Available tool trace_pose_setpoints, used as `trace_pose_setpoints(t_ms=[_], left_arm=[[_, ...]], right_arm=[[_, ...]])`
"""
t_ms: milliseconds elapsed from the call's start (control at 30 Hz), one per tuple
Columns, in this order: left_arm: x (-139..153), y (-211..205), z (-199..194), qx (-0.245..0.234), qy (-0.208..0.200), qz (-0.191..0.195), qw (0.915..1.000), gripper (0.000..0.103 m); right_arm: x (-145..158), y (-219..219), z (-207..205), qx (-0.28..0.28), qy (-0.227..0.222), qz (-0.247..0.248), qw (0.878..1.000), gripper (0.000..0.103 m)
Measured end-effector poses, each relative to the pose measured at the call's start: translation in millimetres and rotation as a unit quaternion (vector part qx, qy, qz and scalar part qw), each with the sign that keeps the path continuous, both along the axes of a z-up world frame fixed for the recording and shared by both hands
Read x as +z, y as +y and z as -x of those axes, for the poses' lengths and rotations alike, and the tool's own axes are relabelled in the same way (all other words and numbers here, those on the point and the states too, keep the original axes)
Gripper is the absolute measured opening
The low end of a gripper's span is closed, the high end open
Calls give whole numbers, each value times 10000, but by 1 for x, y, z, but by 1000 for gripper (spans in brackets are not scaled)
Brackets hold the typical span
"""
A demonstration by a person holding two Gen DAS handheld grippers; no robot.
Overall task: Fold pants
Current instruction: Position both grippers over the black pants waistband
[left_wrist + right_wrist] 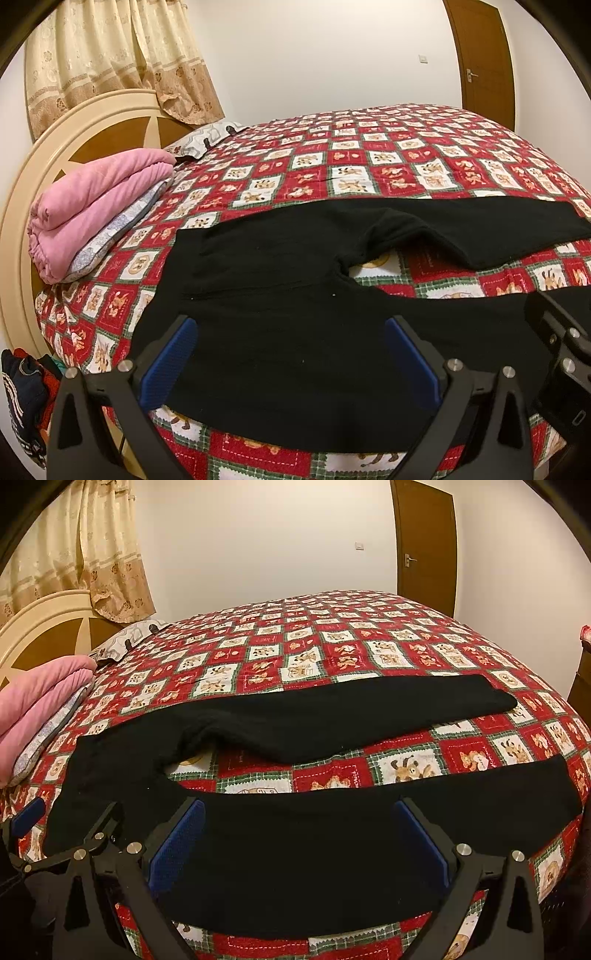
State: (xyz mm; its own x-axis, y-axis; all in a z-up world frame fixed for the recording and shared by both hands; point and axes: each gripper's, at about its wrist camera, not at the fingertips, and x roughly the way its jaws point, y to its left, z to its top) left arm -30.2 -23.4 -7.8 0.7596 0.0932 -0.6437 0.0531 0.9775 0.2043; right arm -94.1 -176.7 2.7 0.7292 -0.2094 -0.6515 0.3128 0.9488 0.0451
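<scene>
The black pants lie flat on the bed, on its red patterned quilt, waist toward the headboard and both legs spread apart toward the foot. The left tool hangs above the waist section, jaws fully apart, holding nothing. The right tool hangs above the near leg, jaws likewise fully apart and empty. A folded pink blanket rests beside the waistband, close to the headboard.

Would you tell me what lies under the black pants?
The pants lie spread on the red checked quilt, which shows between the legs. What the quilt covers is hidden.
</scene>
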Motion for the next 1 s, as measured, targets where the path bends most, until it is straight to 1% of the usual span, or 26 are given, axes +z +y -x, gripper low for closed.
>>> trace_pose_setpoints(t_ms=[100,133,167,367,400,467,533,567,667,700,733,833,867,967,1000], left_arm=[[0,1,0,-2,1,3,10000,103],[0,1,0,-3,4,1,10000,103],[0,0,0,-2,4,-2,10000,103],[-2,1,0,0,55,12,10000,103],[-3,1,0,1,65,20,10000,103],[-3,1,0,7,76,18,10000,103],[-4,1,-1,15,89,18,10000,103],[-4,1,-1,15,92,19,10000,103],[-4,1,-2,25,101,8,9999,103],[-4,2,-3,36,110,9,9999,103],[-4,3,-4,52,124,14,9999,103],[-6,7,-7,86,175,58,9998,103],[-6,8,-8,101,192,71,9997,103],[-8,12,-12,149,237,83,9996,103],[-9,13,-13,159,260,92,9995,103]], right_arm=[[1,6,-2,-1,0,-13,10000,102],[6,6,-3,-2,101,94,9999,102],[6,6,-4,0,103,93,9999,102],[0,-4,1,40,-93,352,9993,102],[5,5,-2,-12,76,78,9999,102],[2,1,0,-10,152,373,9992,102],[2,4,-1,-22,330,489,9983,102],[1,1,-1,-15,290,587,9979,102],[0,-5,0,49,-61,437,9990,102],[-2,-9,-1,84,-281,343,9990,102],[-2,-9,-1,95,-336,309,9989,102],[-2,-7,-1,95,-327,208,9992,102],[-1,-2,-2,62,-150,201,9997,102],[-1,-1,-2,61,-89,197,9997,102],[-1,1,-4,52,18,156,9999,102]])
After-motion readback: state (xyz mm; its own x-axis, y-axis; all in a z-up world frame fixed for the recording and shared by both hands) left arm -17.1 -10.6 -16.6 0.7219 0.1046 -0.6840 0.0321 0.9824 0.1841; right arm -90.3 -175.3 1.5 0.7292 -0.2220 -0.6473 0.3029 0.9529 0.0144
